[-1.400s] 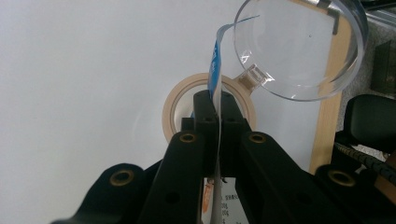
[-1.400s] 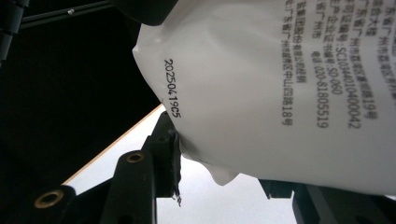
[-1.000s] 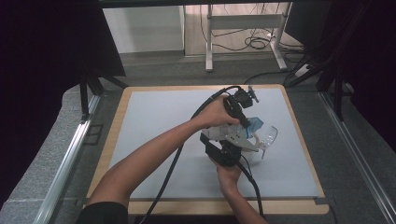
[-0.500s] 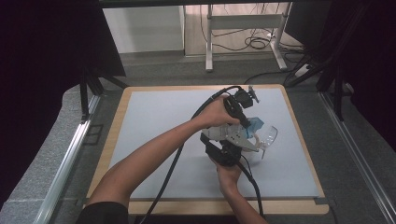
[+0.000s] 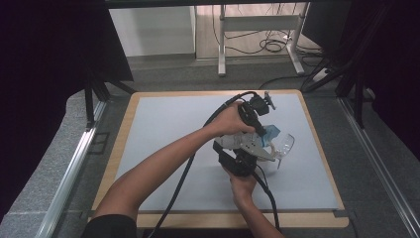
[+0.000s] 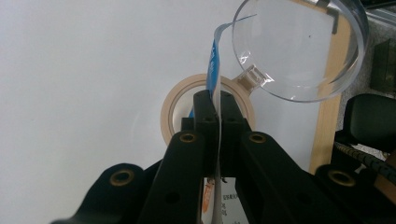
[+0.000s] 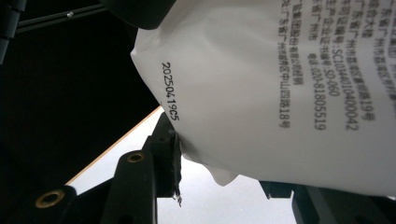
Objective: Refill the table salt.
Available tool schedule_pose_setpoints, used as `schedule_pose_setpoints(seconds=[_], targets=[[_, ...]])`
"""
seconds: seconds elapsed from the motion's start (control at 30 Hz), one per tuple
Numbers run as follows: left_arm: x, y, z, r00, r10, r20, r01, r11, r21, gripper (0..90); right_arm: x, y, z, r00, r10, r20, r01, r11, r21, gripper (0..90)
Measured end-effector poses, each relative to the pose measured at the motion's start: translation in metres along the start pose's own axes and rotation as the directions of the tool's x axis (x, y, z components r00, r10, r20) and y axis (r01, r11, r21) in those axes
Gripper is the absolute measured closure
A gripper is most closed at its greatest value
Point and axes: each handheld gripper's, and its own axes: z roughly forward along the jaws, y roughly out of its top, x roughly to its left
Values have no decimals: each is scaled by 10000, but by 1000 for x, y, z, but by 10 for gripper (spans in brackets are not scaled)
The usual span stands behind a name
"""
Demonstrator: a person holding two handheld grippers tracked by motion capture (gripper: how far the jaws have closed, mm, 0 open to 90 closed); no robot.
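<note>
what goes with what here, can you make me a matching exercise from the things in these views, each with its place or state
Things:
1. packet
2. tape roll
3. glass
4. left gripper

Places or states:
A. clear, with a round bowl, near the table's wooden edge
B. lies flat on the white mat as a tan ring
C. white, printed with black text and a date code
D. black jaws shut on a thin sheet edge

Pairs: 1-C, 2-B, 3-A, 4-D
</note>
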Motion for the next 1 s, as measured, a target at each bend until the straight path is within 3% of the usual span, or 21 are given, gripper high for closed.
schedule_pose_setpoints(seconds=[0.73,1.0], targets=[[1,-3,1,10000,25,-31,-25,10000,10,898,0,-2,2,10000,-7,-26,8,10000,71,567],[0,0,1,10000,58,-31,-58,10000,25,898,1,1,1,9995,297,57,-297,9996,5,571]])
